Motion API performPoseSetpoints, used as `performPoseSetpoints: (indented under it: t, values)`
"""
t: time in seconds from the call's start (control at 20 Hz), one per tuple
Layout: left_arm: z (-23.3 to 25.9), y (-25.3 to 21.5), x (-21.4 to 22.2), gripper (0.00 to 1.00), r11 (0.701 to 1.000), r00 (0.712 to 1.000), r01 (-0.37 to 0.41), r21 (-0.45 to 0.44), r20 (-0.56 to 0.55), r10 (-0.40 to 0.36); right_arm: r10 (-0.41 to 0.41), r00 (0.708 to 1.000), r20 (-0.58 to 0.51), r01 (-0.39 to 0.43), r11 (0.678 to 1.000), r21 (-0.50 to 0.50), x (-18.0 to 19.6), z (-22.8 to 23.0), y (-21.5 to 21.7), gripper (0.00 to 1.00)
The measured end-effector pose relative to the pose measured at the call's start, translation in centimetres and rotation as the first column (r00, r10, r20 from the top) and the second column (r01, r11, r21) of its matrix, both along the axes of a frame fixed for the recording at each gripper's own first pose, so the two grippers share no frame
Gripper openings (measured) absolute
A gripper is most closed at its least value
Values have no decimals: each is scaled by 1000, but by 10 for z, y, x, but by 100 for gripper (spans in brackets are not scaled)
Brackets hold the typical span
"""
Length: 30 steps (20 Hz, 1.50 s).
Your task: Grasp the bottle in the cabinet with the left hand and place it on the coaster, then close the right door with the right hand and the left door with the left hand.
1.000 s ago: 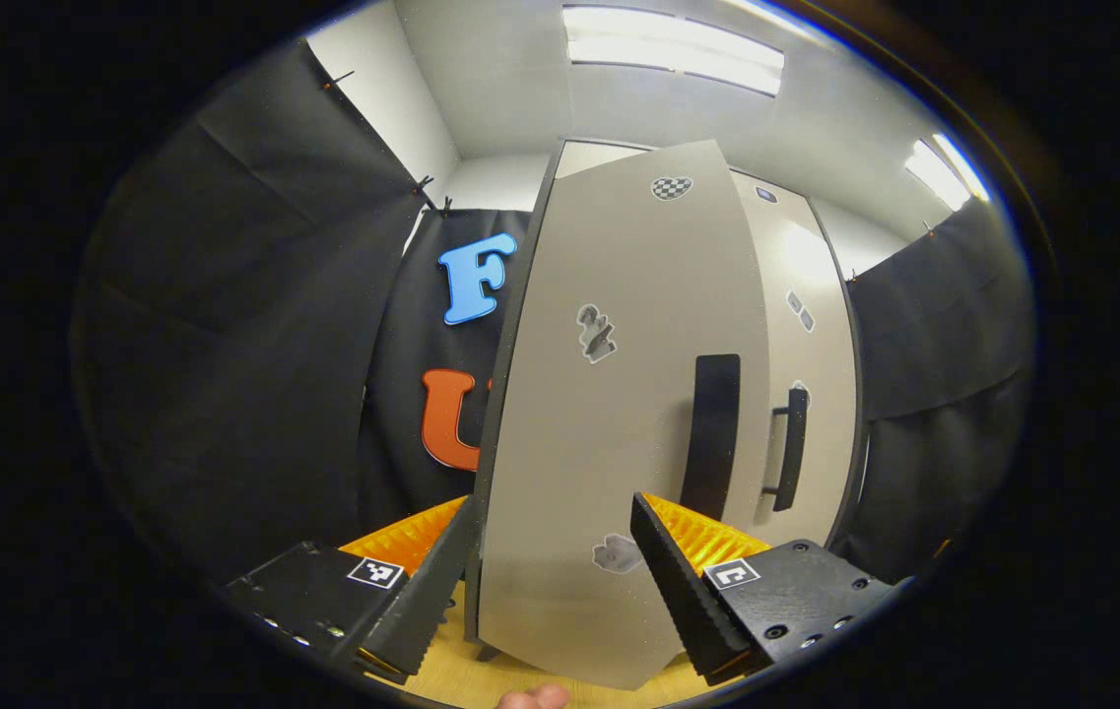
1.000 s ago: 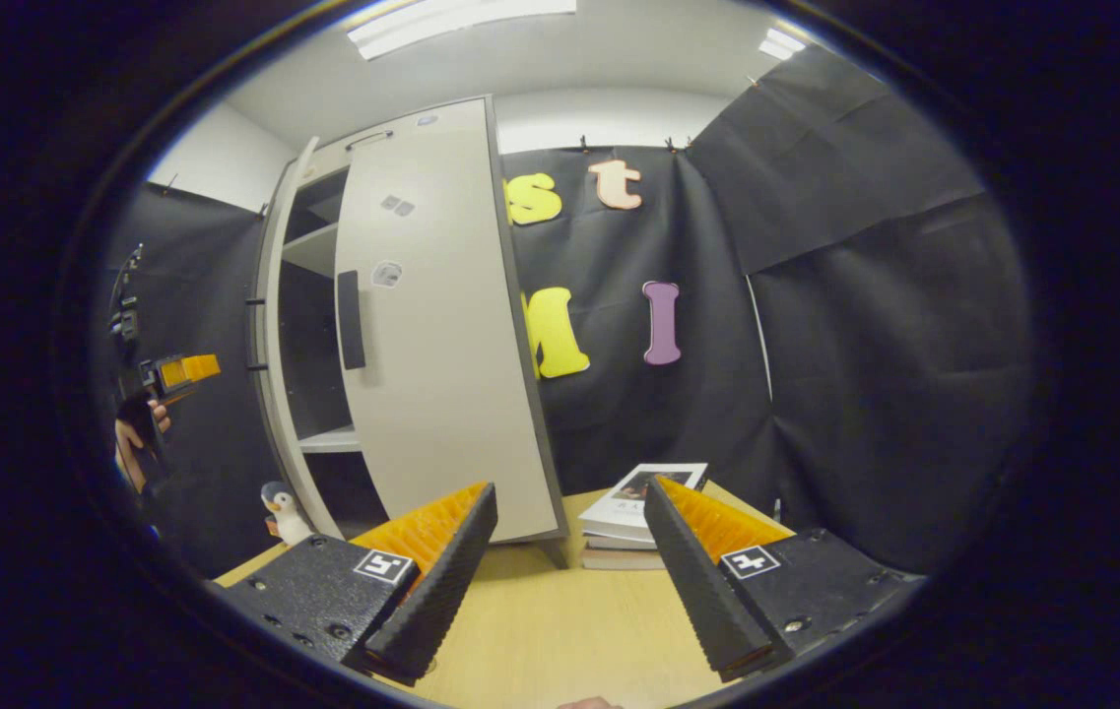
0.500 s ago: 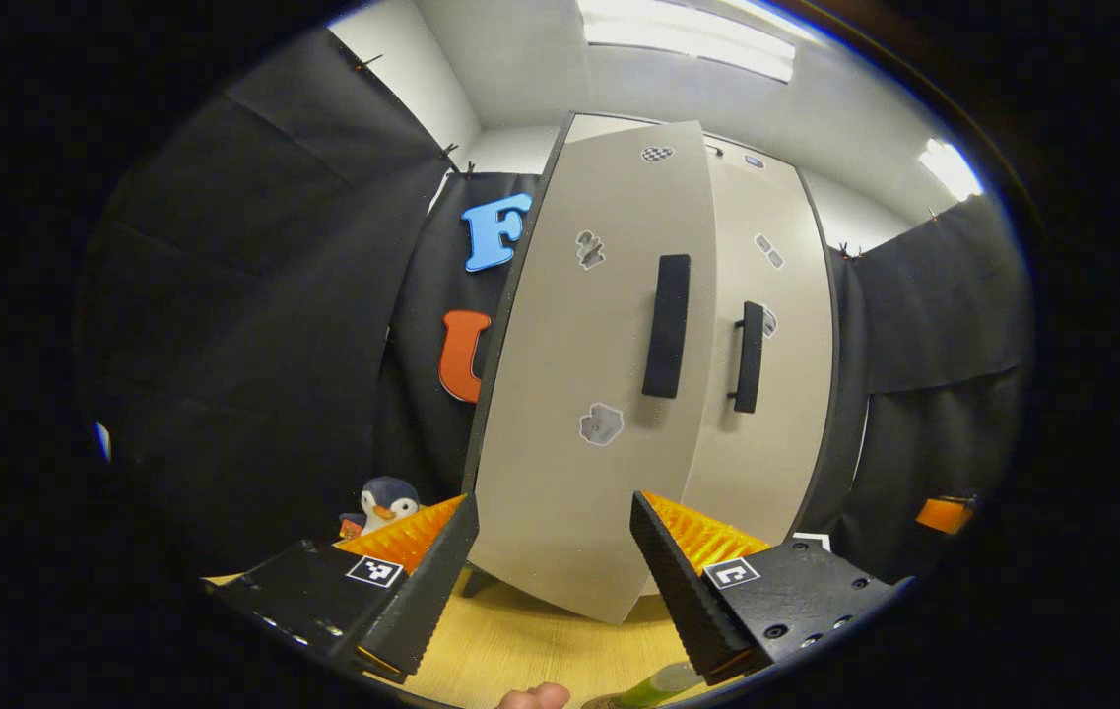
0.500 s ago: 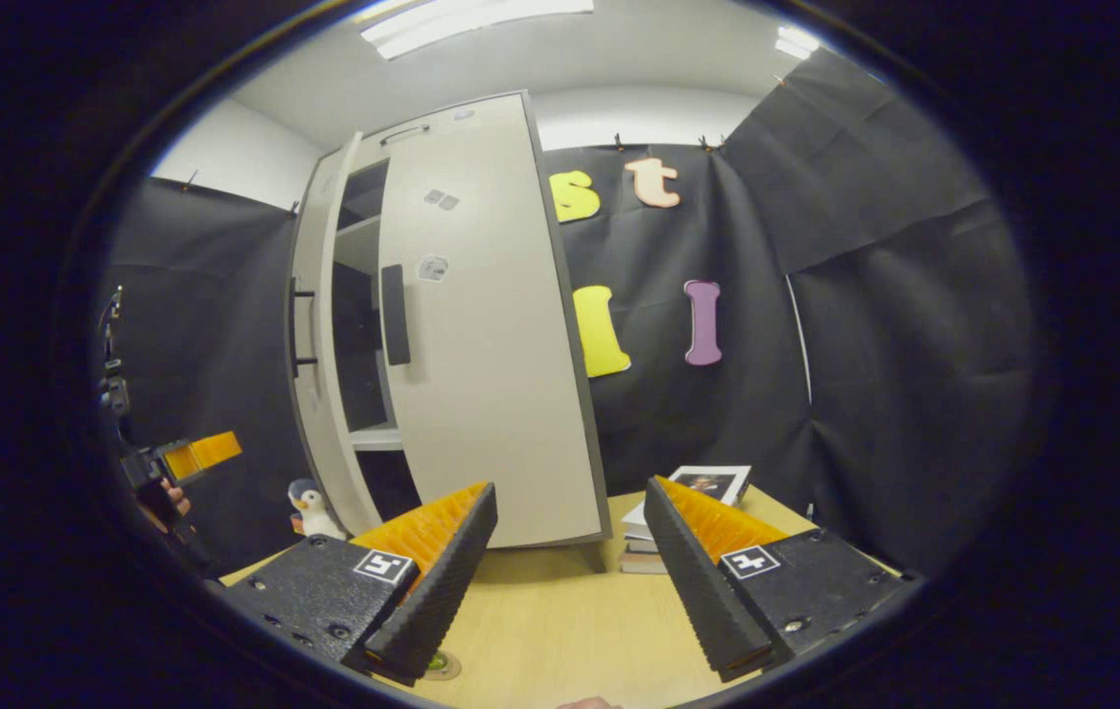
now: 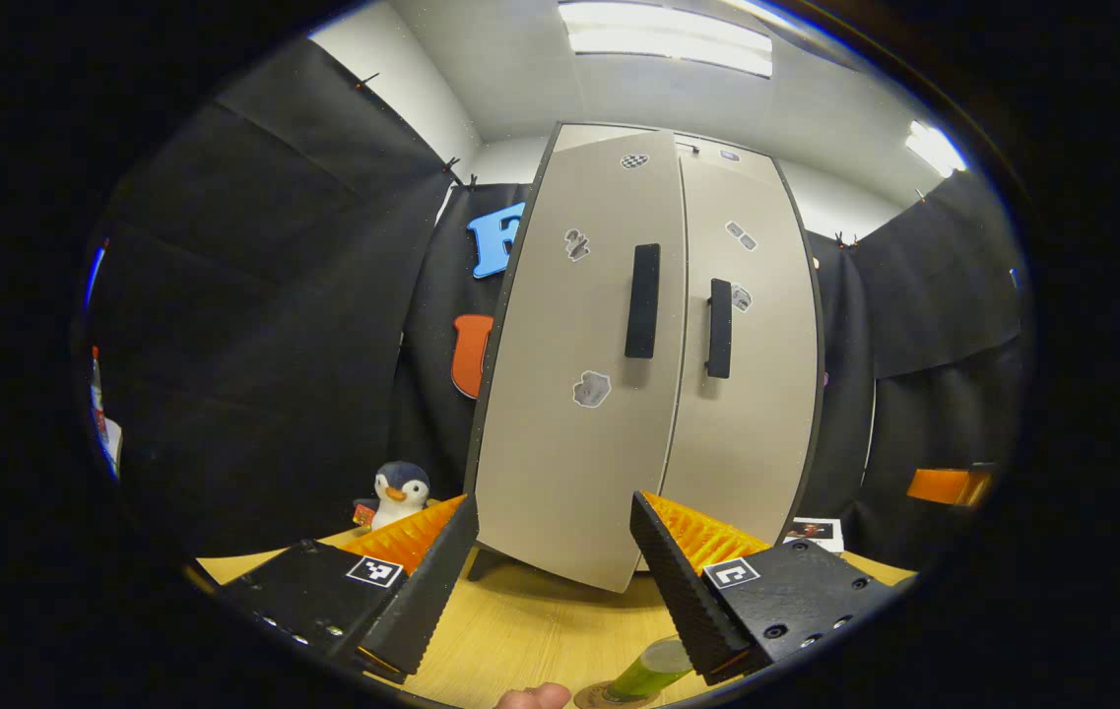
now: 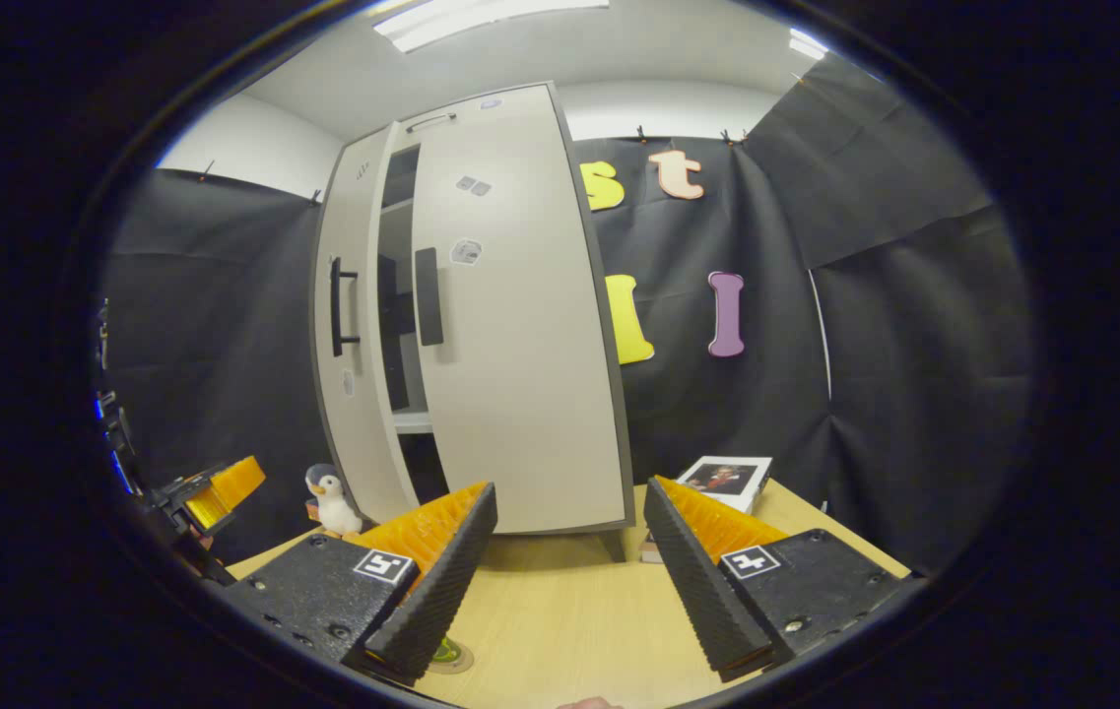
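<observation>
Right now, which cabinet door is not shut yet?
The left door, on the penguin toy's side: it stands ajar, with a dark gap showing shelves between it and the right door, which looks flush.

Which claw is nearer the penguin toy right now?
Left. The left claw hangs just beside the penguin toy, on the cabinet's left-door side. The right claw sits farther back, facing the right door.

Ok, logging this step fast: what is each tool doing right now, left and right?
Left tool: open, holding nothing.
Right tool: open, holding nothing.
</observation>
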State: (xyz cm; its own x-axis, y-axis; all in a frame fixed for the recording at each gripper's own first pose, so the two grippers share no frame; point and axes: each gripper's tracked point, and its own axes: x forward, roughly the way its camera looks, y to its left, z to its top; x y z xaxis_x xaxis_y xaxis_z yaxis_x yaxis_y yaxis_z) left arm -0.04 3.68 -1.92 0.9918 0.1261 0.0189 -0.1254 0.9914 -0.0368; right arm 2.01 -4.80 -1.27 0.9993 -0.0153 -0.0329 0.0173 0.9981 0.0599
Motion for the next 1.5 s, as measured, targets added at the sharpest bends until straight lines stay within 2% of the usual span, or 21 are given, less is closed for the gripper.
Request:
performPoseSetpoints:
  t: [0.15, 0.2, 0.25, 0.3, 0.35, 0.4, 0.45, 0.55, 0.6, 0.65, 0.7, 0.85, 0.9, 0.95, 1.05, 1.1, 1.2, 1.3, 1.35, 1.45, 1.5]
  values:
    - [-2, -2, 0, 95, 1000, 1000, 15, 12, -9, -15, 6, 1000, -8, -6, 1000, 2, 2, -1, 4, 99]
    - [-3, -3, 0, 95, 1000, 1000, 15, 3, -13, -15, 8, 1000, -7, -8, 1000, 3, 2, 0, 5, 94]
    - [-4, -2, -1, 95, 1000, 1000, 13, -3, -15, -13, 10, 1000, -7, -10, 1000, 2, 2, 1, 7, 99]
    - [-5, -2, -1, 95, 1000, 1000, 9, -7, -14, -9, 10, 1000, -7, -10, 1000, -1, 2, 1, 8, 94]
    - [-5, -2, -1, 95, 1000, 1000, 8, -8, -13, -8, 11, 1000, -8, -11, 1000, -5, 2, 1, 7, 94]
    - [-7, -1, -2, 95, 1000, 1000, 8, -6, -14, -8, 11, 1000, -11, -11, 1000, -7, 2, 0, 8, 99]
    - [-7, -2, -2, 95, 1000, 1000, 8, -2, -15, -8, 11, 1000, -14, -11, 1000, -6, 2, 0, 7, 94]
    - [-9, -3, -3, 95, 1000, 1000, 11, 8, -19, -10, 8, 1000, -20, -8, 1000, 3, 1, -2, 6, 94]
    - [-8, -3, -3, 95, 1000, 1000, 10, 9, -19, -9, 6, 1000, -21, -6, 1000, 8, 1, -3, 6, 99]
    - [-9, -3, -3, 100, 1000, 1000, 11, 7, -20, -11, 4, 1000, -22, -4, 1000, 12, -1, -3, 6, 99]
    - [-9, -3, -3, 95, 1000, 1000, 11, 4, -20, -11, 2, 1000, -22, -2, 1000, 13, -1, -2, 5, 99]
    - [-10, -3, -4, 95, 1000, 1000, 8, 3, -22, -8, -8, 1000, -23, 9, 1000, 9, -3, -2, 1, 99]
    - [-8, -4, -4, 95, 1000, 1000, 6, 5, -16, -6, -10, 1000, -22, 11, 1000, 10, -4, -2, 0, 94]
    - [-7, -4, -4, 95, 1000, 1000, 9, 7, -12, -9, -13, 1000, -21, 13, 1000, 10, -5, -1, -1, 99]
    - [-7, -5, -5, 95, 1000, 1000, 10, 7, -14, -10, -21, 1000, -22, 21, 1000, 10, -5, 0, -4, 99]
    - [-8, -5, -5, 95, 1000, 1000, 12, 4, -15, -12, -23, 1000, -21, 23, 1000, 13, -6, -1, -5, 94]
    - [-9, -5, -5, 95, 1000, 1000, 11, 2, -17, -11, -26, 999, -22, 26, 999, 18, -6, -1, -7, 99]
    - [-9, -6, -6, 95, 1000, 1000, 15, 0, -17, -15, -26, 999, -24, 26, 999, 21, -6, -1, -7, 99]
    - [-9, -7, -6, 95, 1000, 1000, 16, 1, -20, -16, -25, 999, -26, 26, 999, 21, -7, -3, -6, 94]
    - [-9, -6, -6, 95, 1000, 1000, 16, 6, -22, -16, -25, 999, -26, 26, 999, 21, -8, -2, -6, 99]
    - [-8, -6, -7, 95, 1000, 1000, 15, 8, -20, -15, -25, 999, -24, 26, 999, 20, -9, -1, -6, 94]
